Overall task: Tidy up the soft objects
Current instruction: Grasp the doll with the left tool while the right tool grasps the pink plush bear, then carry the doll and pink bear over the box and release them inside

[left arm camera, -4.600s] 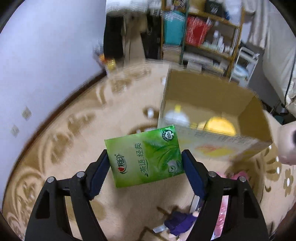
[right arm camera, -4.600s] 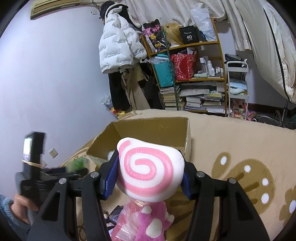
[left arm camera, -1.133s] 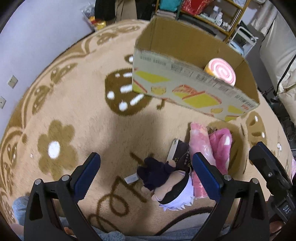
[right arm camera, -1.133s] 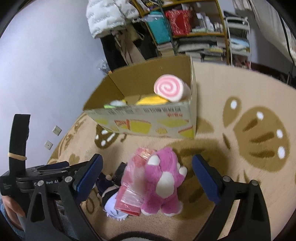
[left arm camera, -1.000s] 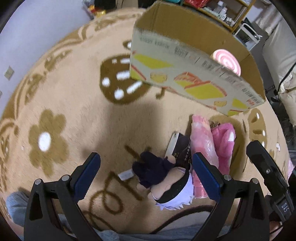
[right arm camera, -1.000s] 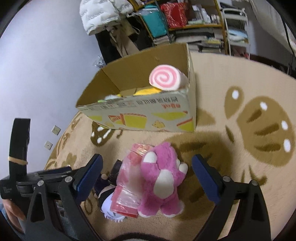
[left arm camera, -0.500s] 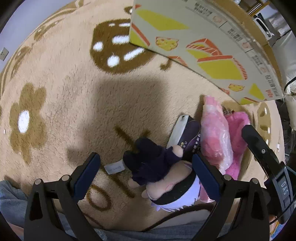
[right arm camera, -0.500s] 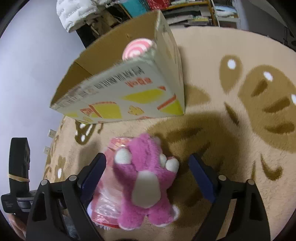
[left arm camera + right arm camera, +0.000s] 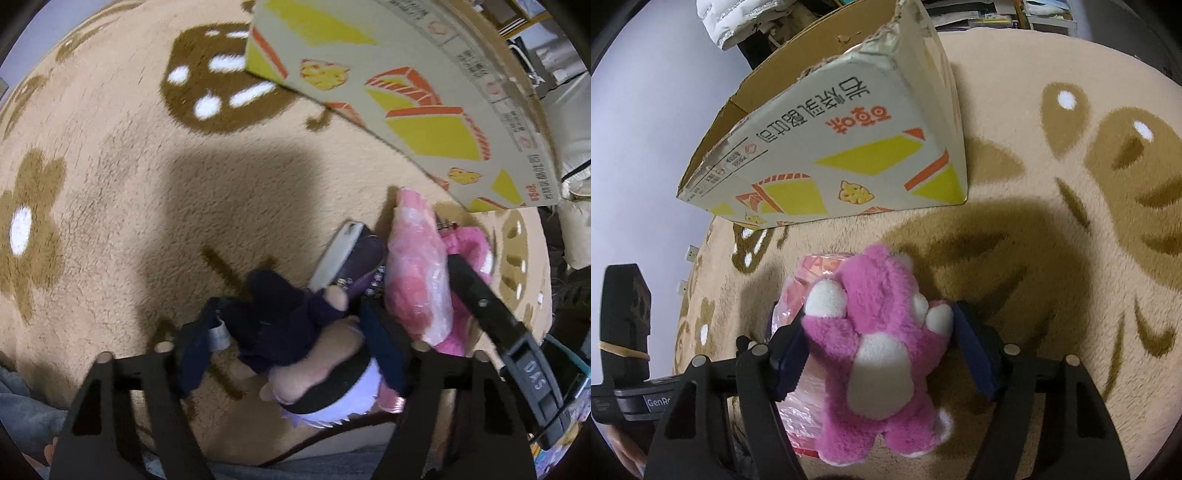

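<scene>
Soft toys still wait on the rug [image 9: 110,206] in front of the cardboard box [image 9: 424,92], and both tongs have just dropped onto two of them.

Left wrist view: half a second ago the left tongs [image 9: 286,345] hung wide open above the dark-clothed doll [image 9: 295,332]; now their blue pads sit tight against its body on either side, so they appear closed on it. The doll lies on the rug, its lilac-haired head toward the camera. Just beside it are a dark flat case [image 9: 351,254] and a pink plastic-wrapped pack [image 9: 417,273], with the pink plush bear [image 9: 469,243] partly hidden beyond the pack. The box stands well apart, up the frame.

Right wrist view: the right tongs [image 9: 877,354], open over the pink plush bear [image 9: 882,350] a moment back, now press its sides at arm height, closed on it. The bear rests on the rug, touching the pink pack [image 9: 798,295] on its left. The cardboard box [image 9: 831,147] stands behind, its open top facing away from the camera.

Both grips look newly made, so the lift toward the box seems next. The pack presses against the bear and could drag along.
</scene>
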A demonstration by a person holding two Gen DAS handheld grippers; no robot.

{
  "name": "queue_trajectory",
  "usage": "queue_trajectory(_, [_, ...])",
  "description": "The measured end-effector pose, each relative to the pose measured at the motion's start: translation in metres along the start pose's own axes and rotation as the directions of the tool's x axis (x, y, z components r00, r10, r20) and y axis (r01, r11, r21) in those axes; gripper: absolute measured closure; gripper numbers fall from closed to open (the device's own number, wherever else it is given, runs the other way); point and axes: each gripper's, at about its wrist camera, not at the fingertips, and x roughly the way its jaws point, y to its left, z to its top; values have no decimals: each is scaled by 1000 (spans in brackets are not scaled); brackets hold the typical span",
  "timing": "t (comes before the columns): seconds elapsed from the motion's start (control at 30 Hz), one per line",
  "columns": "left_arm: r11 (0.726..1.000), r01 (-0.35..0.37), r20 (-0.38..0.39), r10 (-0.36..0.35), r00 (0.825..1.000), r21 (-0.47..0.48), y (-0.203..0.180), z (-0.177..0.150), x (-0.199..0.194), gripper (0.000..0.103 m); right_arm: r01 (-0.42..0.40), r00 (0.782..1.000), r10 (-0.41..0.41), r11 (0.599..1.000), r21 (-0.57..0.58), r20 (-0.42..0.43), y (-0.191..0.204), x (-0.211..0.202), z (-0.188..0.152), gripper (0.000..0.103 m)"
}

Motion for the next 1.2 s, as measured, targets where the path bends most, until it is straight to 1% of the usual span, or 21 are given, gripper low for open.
queue_trajectory(0.03, [1000,-7,7,7,1000,9,-2,-1,-1,36,6,1000,-6,1000,-5,-5,1,2,0,27])
queue_trajectory(0.1, [1000,-15,30,15,999,19,-5,-2,-3,46,17,1000,-17,1000,-17,-9,2,2,-1,28])
queue_trajectory(0.13, [1000,-16,38,16,999,21,-7,-1,-4,48,19,1000,-19,1000,-21,-9,3,2,-1,29])
queue_trajectory(0.27, [1000,-12,46,11,999,28,-8,-3,-7,54,23,1000,-23,1000,-19,-3,1,1,-2,34])
queue_trajectory(0.37, [999,-14,62,12,998,37,-3,-1,-12,57,28,1000,-28,999,-21,2,2,-2,-3,35])
queue_trajectory(0.43, [999,-29,79,26,997,40,-3,-2,-15,58,32,999,-31,999,-27,6,2,-3,-4,35])
queue_trajectory(0.5, [998,-29,82,25,996,48,5,0,-25,58,35,999,-35,999,-29,11,2,-5,-5,36])
queue_trajectory(0.7, [997,-41,102,35,994,63,6,1,-27,62,25,999,-25,1000,-12,42,-1,-16,-4,36])
queue_trajectory(0.83, [998,-37,111,30,993,58,12,0,-32,64,41,998,-40,999,-17,51,-1,-19,-5,36])
queue_trajectory(0.9, [997,-46,123,38,992,61,13,1,-35,65,39,998,-38,999,-20,55,0,-21,-5,36])
queue_trajectory(1.03, [992,-83,164,68,984,91,7,-1,-43,65,42,996,-39,998,-43,83,6,-26,-4,36])
queue_trajectory(1.1, [988,-109,190,86,978,113,5,-2,-48,65,39,995,-33,998,-52,99,9,-30,-4,36])
queue_trajectory(1.2, [979,-148,239,112,964,139,1,-5,-59,65,35,992,-27,998,-61,122,12,-37,-4,36])
